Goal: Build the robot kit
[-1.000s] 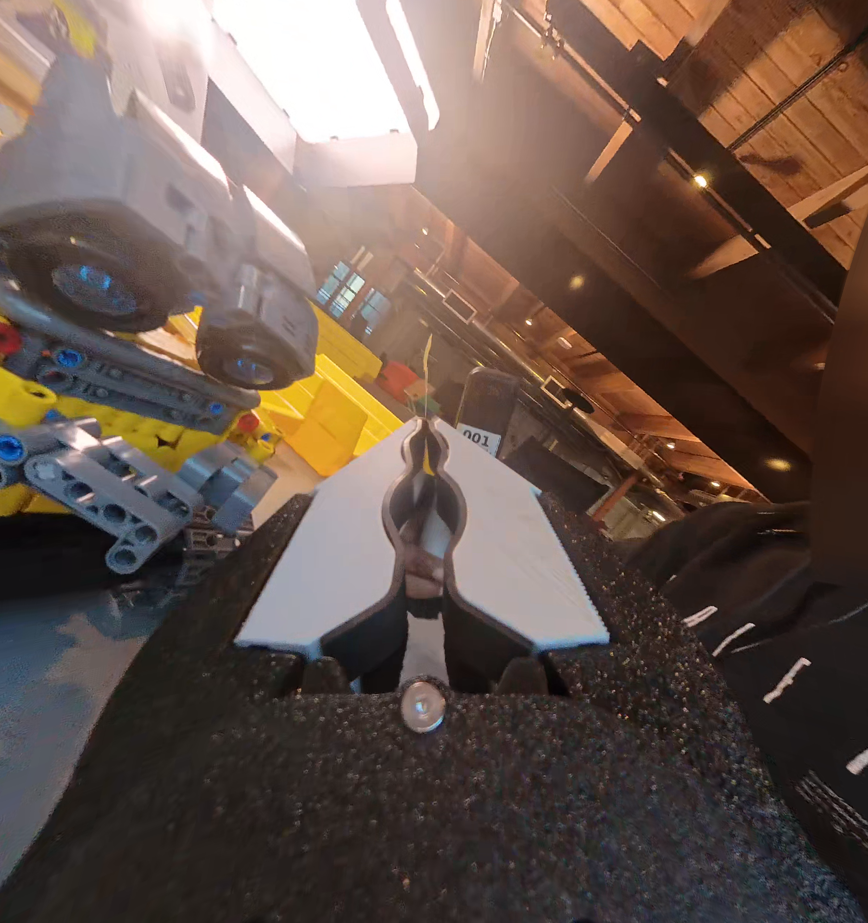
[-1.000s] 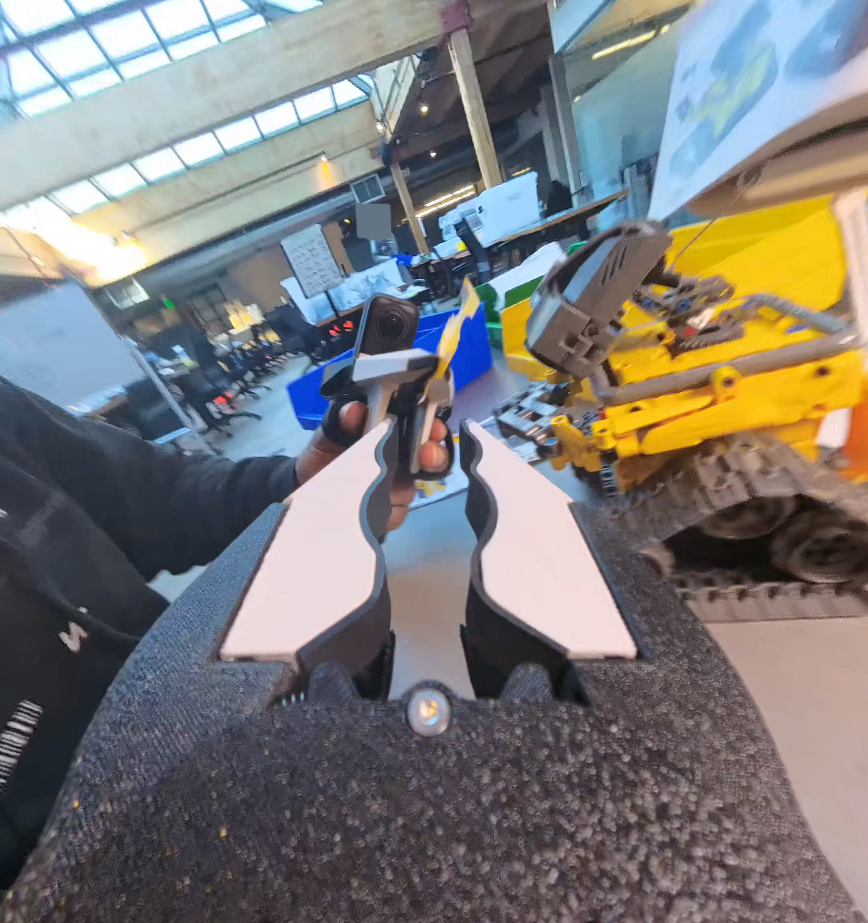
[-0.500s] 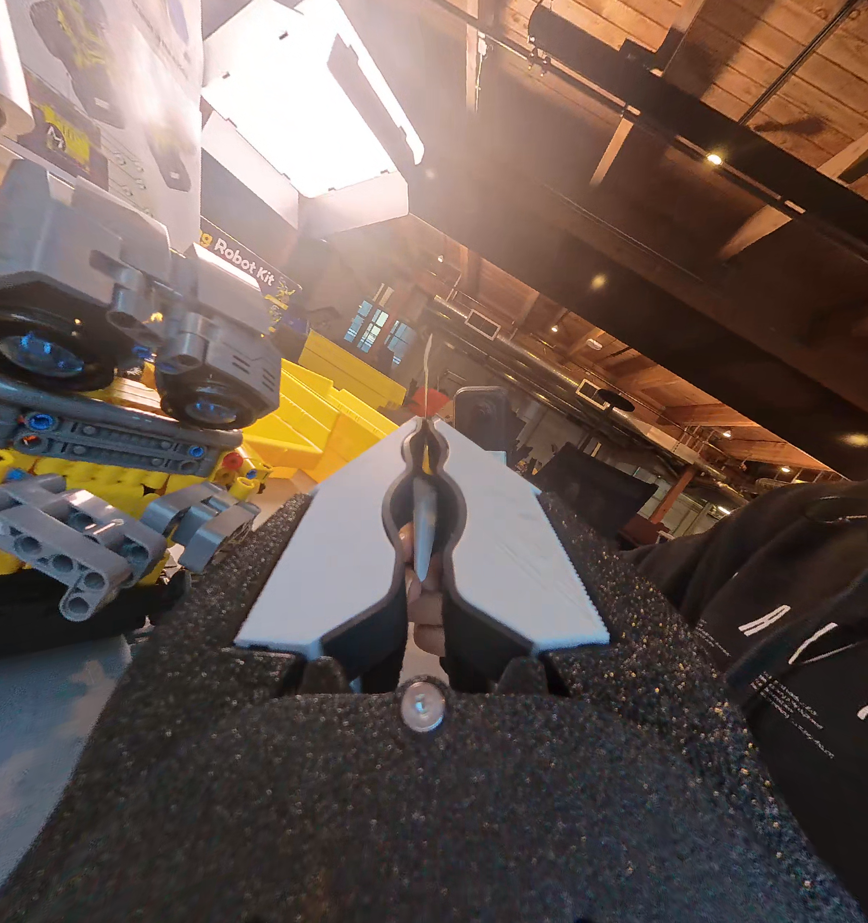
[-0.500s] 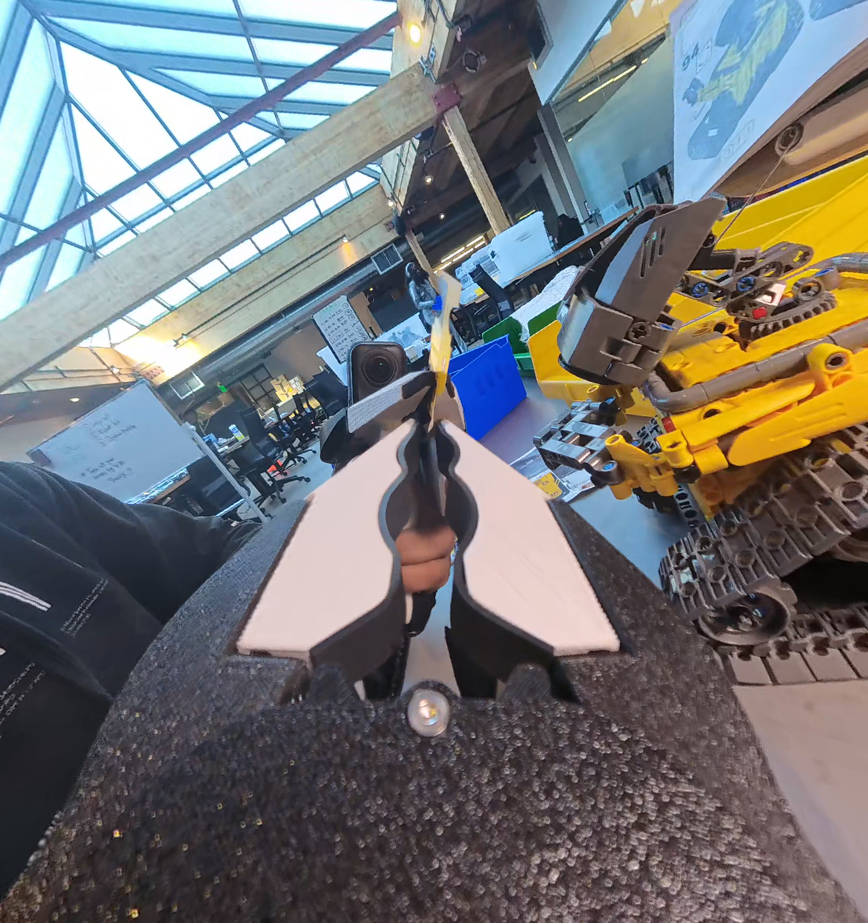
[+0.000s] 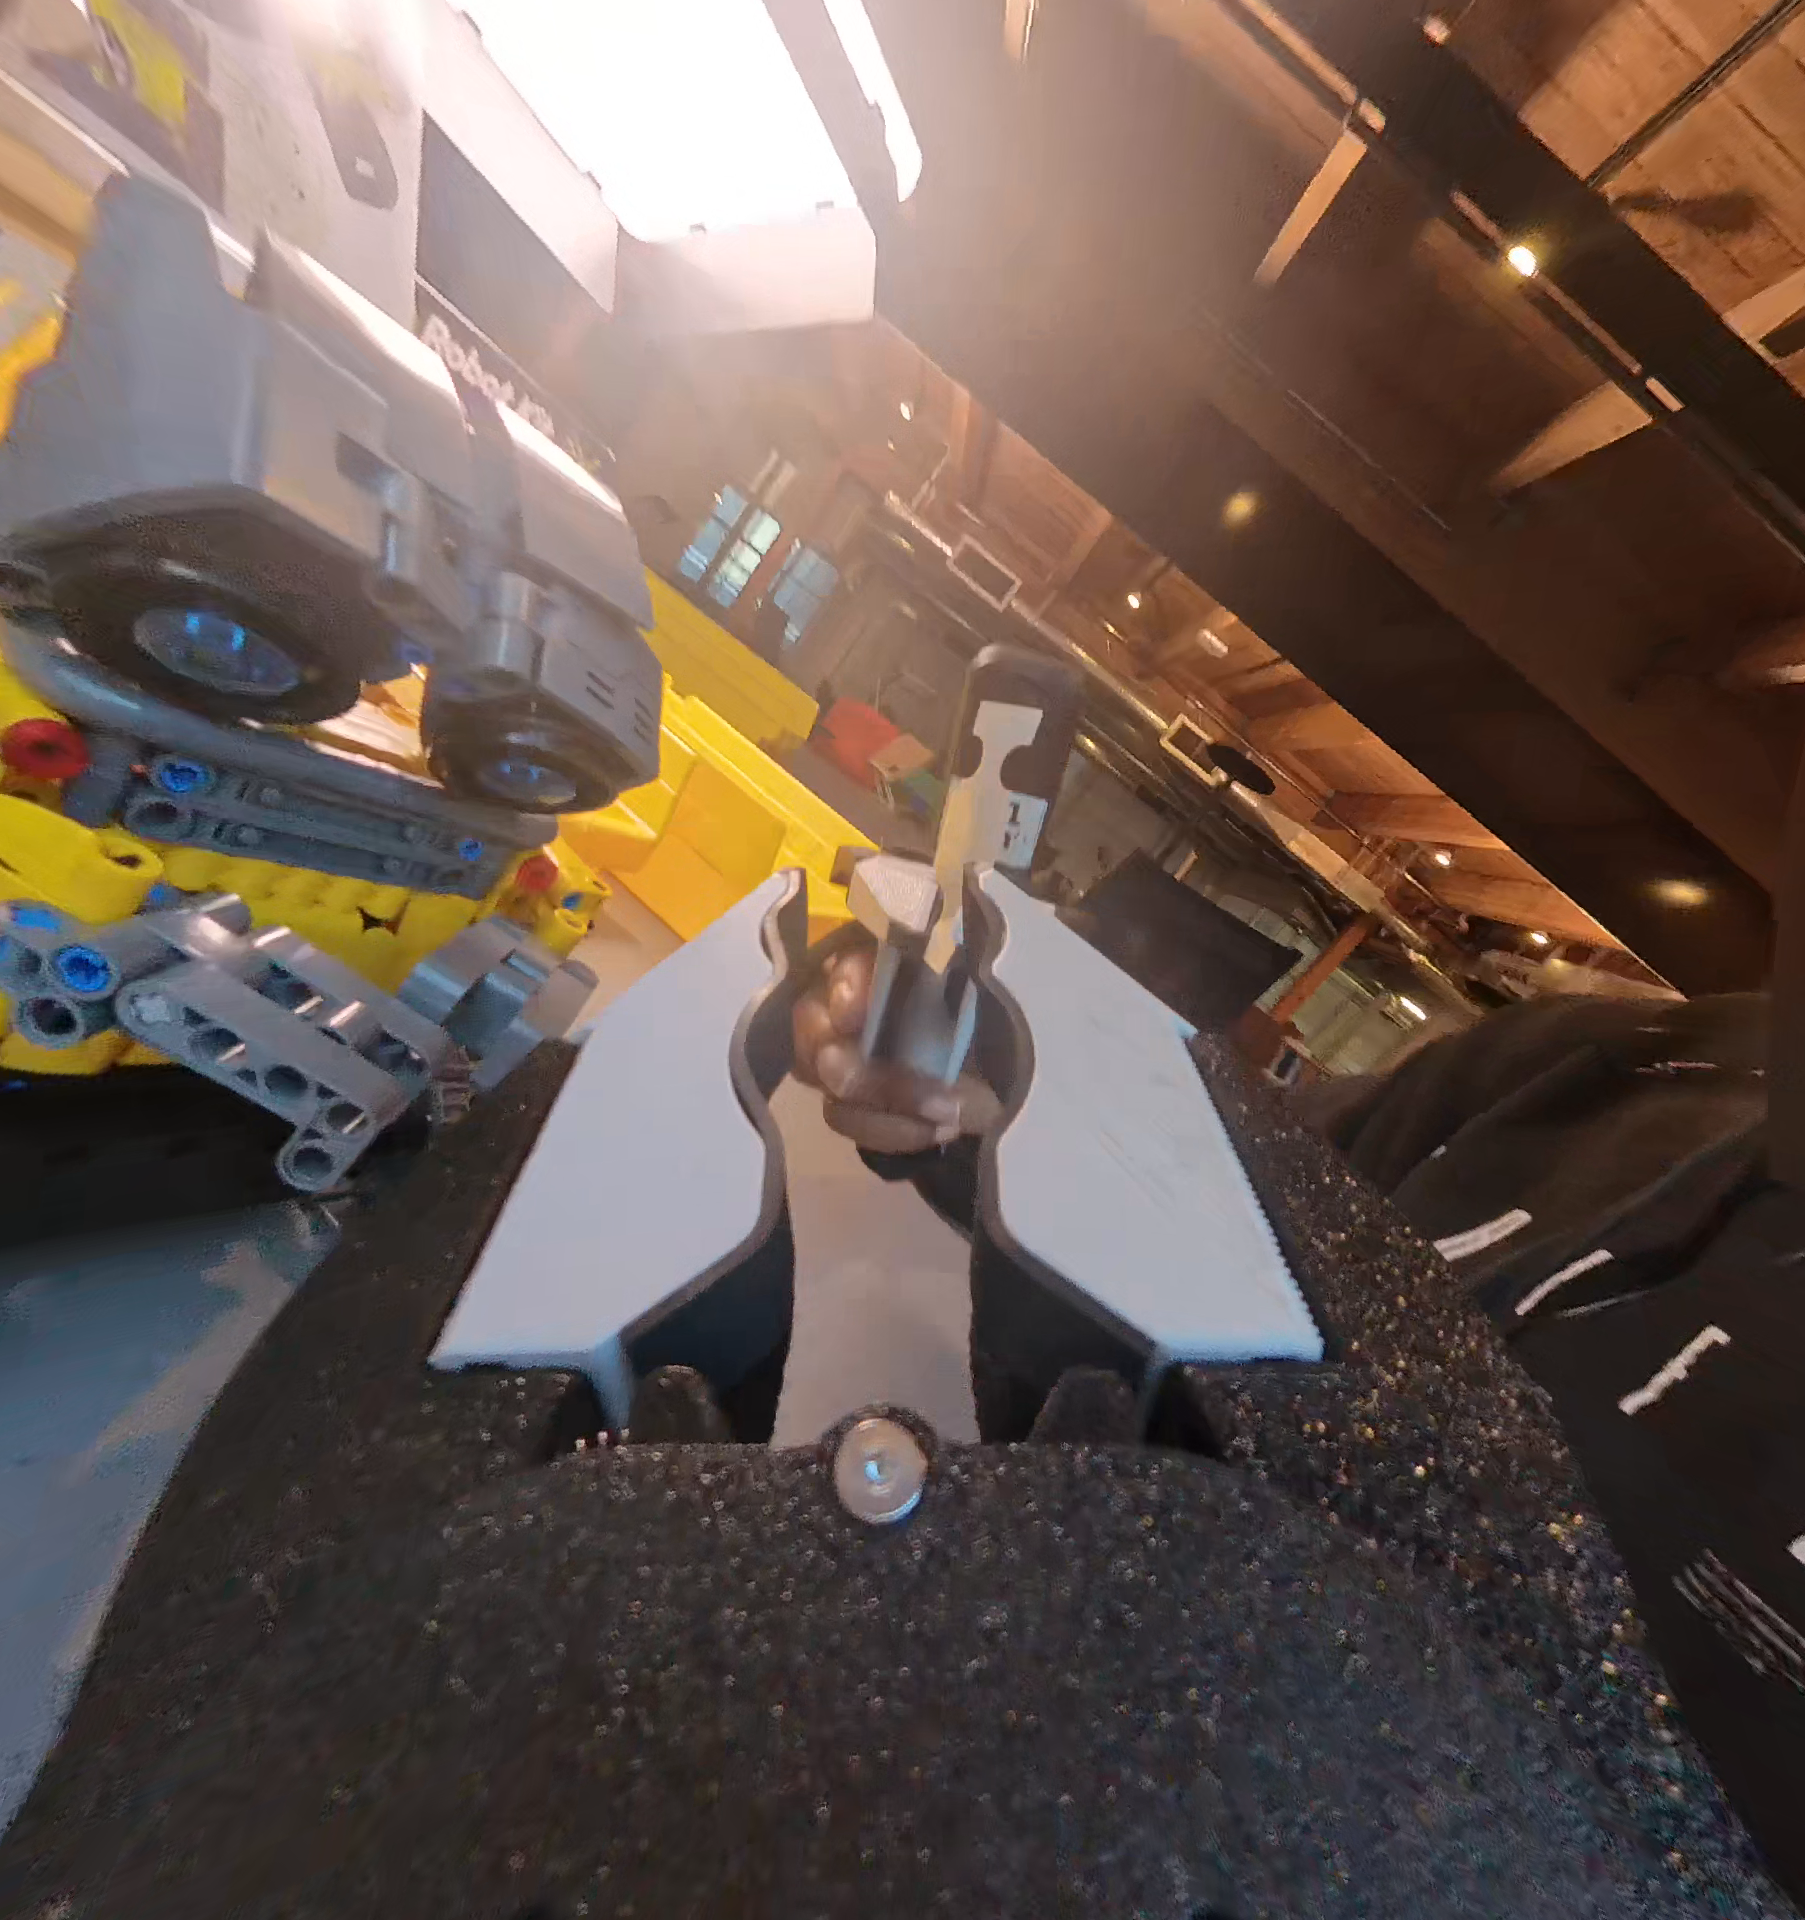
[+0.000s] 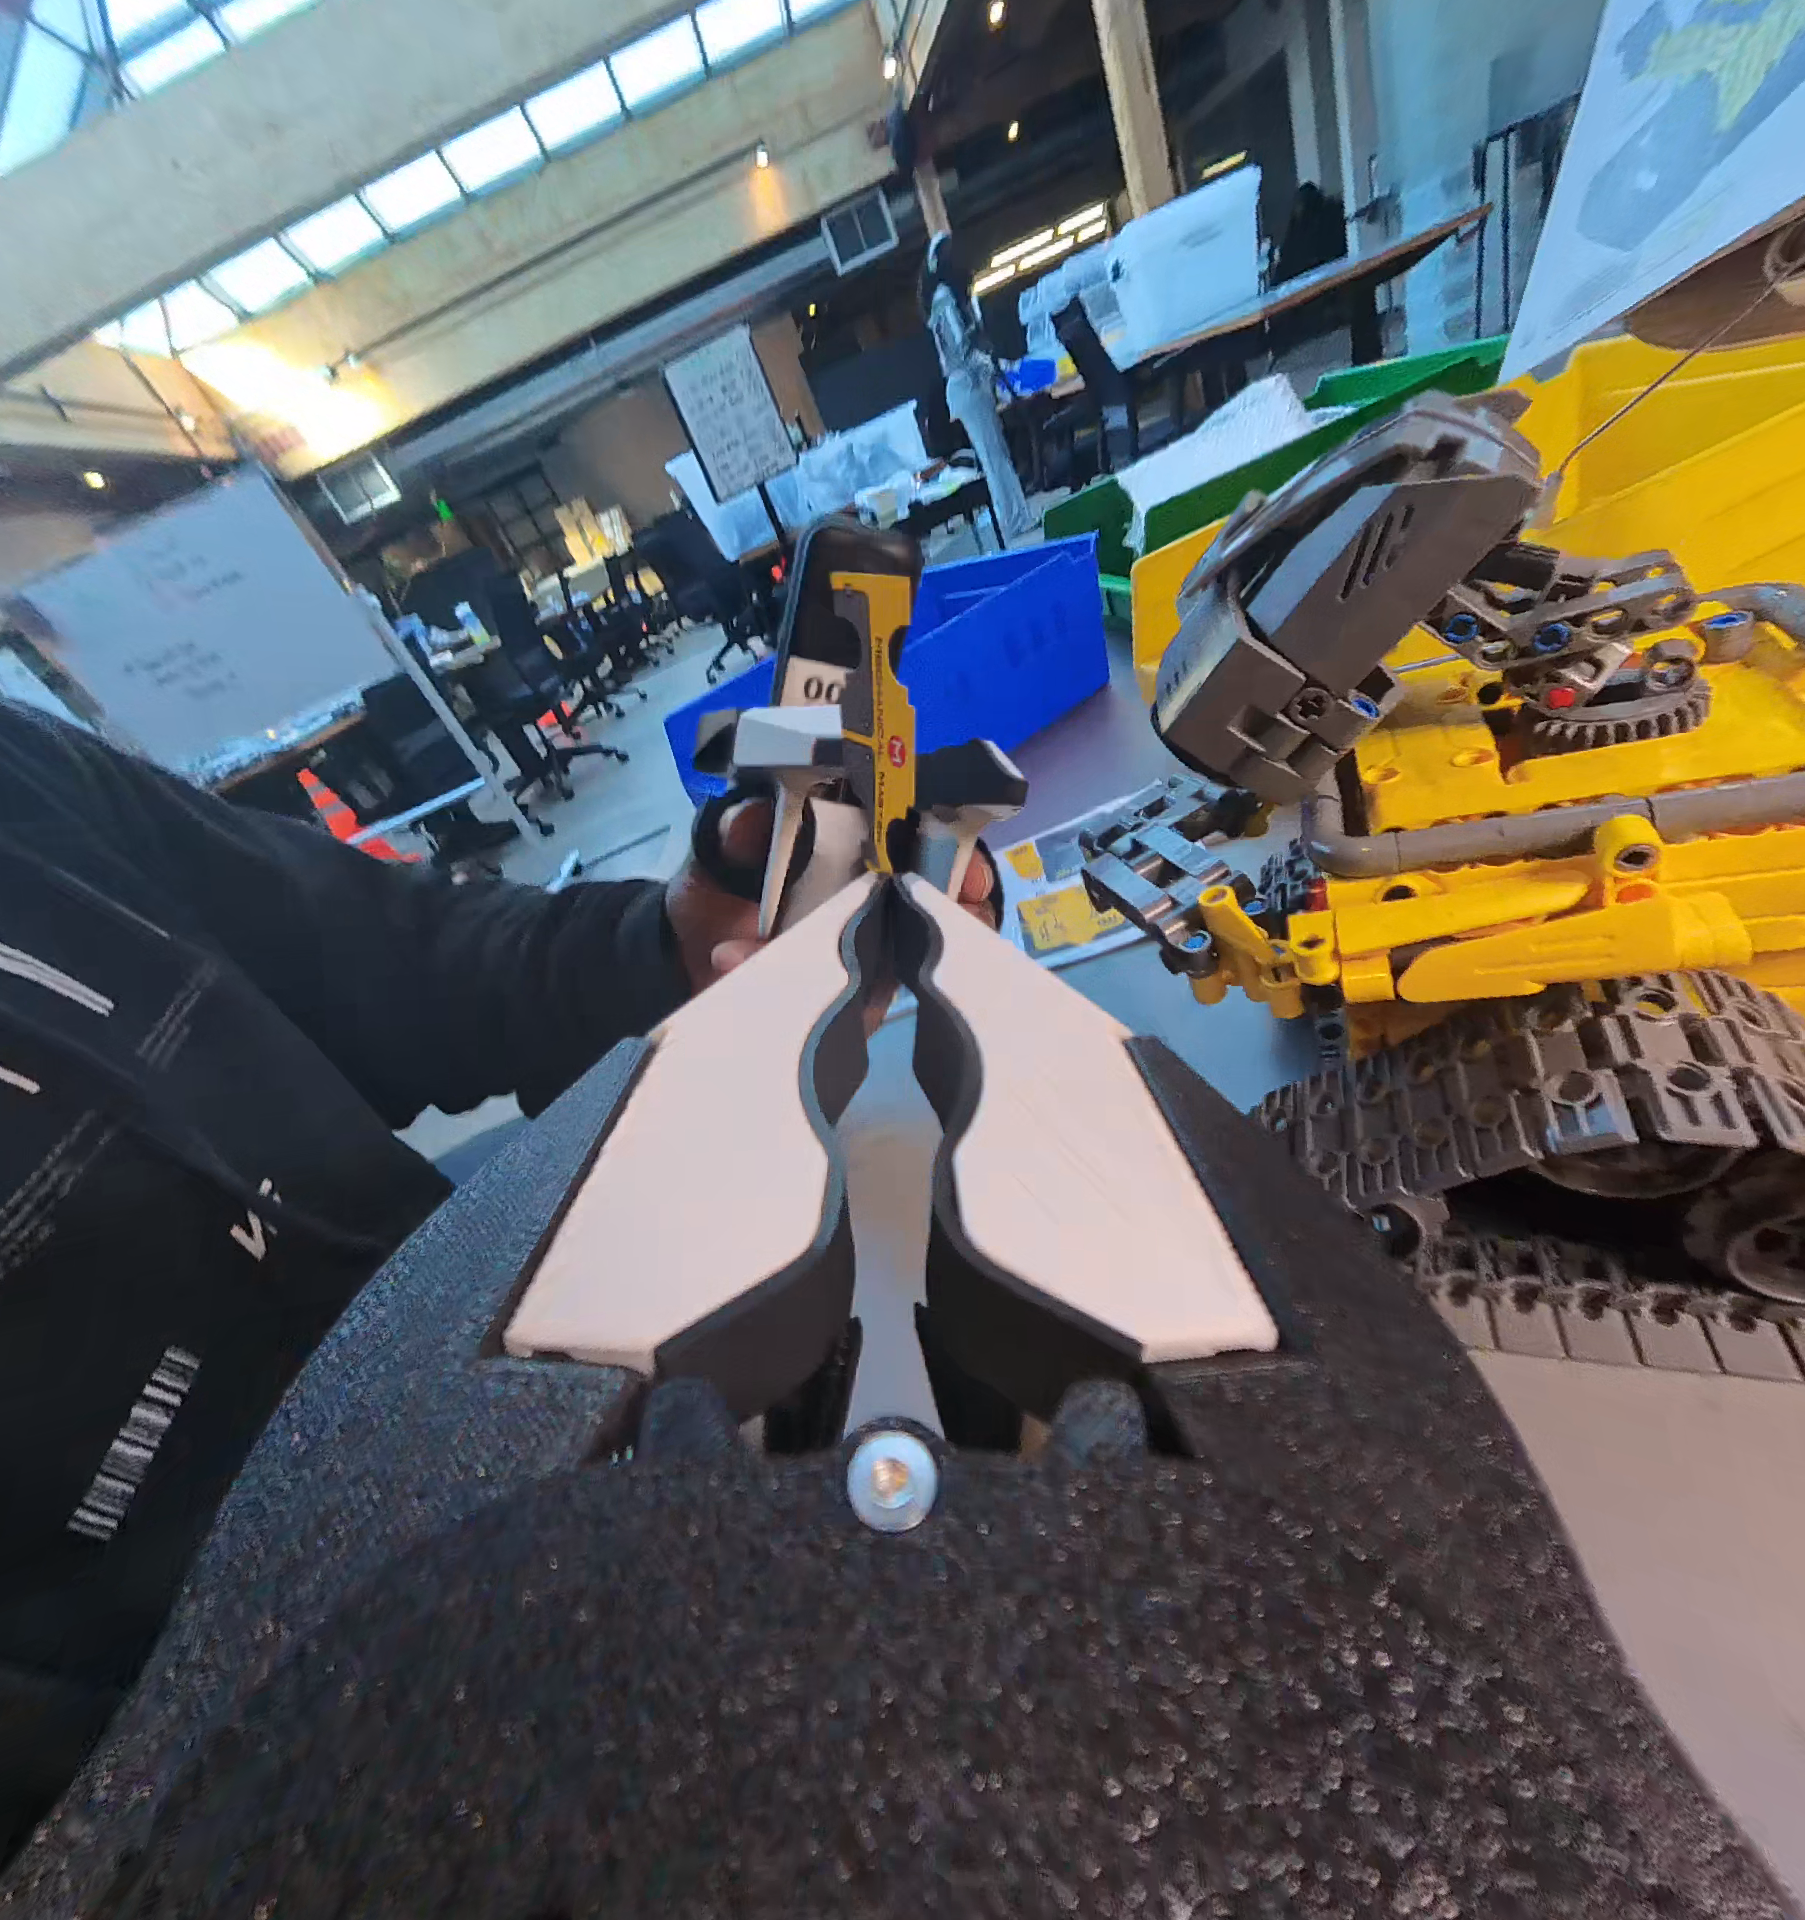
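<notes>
yellow brick-built tracked vehicle [image 6: 1563, 935]: right | blue bin [image 6: 991, 644]: centre | whiteboard [image 6: 202, 613]: left | green bin [image 6: 1293, 457]: upper right

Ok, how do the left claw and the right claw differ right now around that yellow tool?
The left claw is open, jaws wide apart; the right claw is shut. The right claw pinches the lower end of the yellow tool; the left claw only straddles it, contact unclear. Both face each other beside the yellow tracked model.
</notes>
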A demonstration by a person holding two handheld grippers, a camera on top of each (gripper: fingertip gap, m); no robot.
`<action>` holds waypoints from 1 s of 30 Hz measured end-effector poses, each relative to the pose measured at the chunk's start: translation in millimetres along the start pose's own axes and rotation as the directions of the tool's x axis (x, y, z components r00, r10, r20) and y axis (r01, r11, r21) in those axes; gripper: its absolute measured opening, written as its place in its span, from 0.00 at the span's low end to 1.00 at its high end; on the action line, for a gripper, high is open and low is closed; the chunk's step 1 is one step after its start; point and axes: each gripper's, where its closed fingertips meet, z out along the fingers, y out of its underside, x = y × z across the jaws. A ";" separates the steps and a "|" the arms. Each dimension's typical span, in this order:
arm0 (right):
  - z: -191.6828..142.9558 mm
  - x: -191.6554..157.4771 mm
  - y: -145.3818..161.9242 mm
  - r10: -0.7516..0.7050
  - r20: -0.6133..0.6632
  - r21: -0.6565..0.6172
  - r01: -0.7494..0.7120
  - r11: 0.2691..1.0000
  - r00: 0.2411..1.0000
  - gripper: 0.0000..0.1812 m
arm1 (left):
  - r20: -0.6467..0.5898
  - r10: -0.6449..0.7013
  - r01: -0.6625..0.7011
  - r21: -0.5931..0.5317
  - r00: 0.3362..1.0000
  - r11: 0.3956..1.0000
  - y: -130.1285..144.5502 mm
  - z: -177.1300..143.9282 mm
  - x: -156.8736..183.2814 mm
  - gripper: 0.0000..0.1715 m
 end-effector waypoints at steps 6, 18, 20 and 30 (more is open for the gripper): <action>-4.9 2.3 19.0 -0.026 -0.005 -0.151 0.025 0.988 1.000 0.00 | -0.057 0.012 -0.018 -0.110 0.998 0.994 12.4 2.3 9.1 0.17; -8.5 14.8 35.5 0.015 -0.067 -0.233 -0.030 0.972 0.998 0.00 | 0.027 0.168 -0.158 -0.217 0.985 0.963 27.6 4.4 -0.2 0.11; -8.1 14.1 36.9 0.023 -0.062 -0.236 -0.037 0.971 0.998 0.00 | 0.063 0.198 -0.179 -0.227 0.978 0.957 28.3 4.3 -5.5 0.07; -7.1 14.1 35.3 0.028 -0.054 -0.215 -0.039 0.976 0.998 0.00 | 0.079 0.111 -0.095 -0.178 0.991 0.979 25.0 3.4 -10.1 0.00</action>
